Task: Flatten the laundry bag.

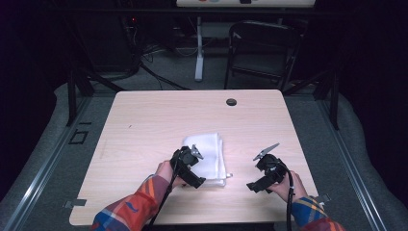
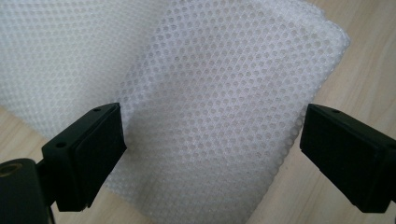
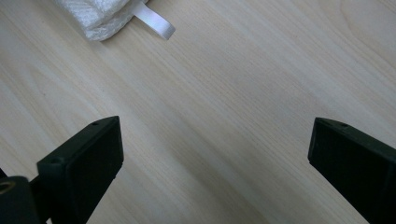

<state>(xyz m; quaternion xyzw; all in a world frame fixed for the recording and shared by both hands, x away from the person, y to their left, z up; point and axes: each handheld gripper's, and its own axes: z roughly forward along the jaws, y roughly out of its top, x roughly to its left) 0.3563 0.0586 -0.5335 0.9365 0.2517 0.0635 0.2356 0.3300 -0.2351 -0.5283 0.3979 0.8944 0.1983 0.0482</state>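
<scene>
Two claws are out, both gaping: the left claw [image 2: 212, 154] hangs over the folded white mesh cloth [image 1: 208, 155] lying mid-table [image 1: 144, 120], nothing gripped yet; the right claw [image 3: 215, 163] waits over bare wood. To my eye, all handling remains.

A folded mesh cloth [image 1: 208, 155] lies near the middle of the table [image 1: 144, 125], the left gripper [image 1: 188, 166] over its near left edge, the right gripper [image 1: 267, 173] well apart to its right above bare table.
</scene>
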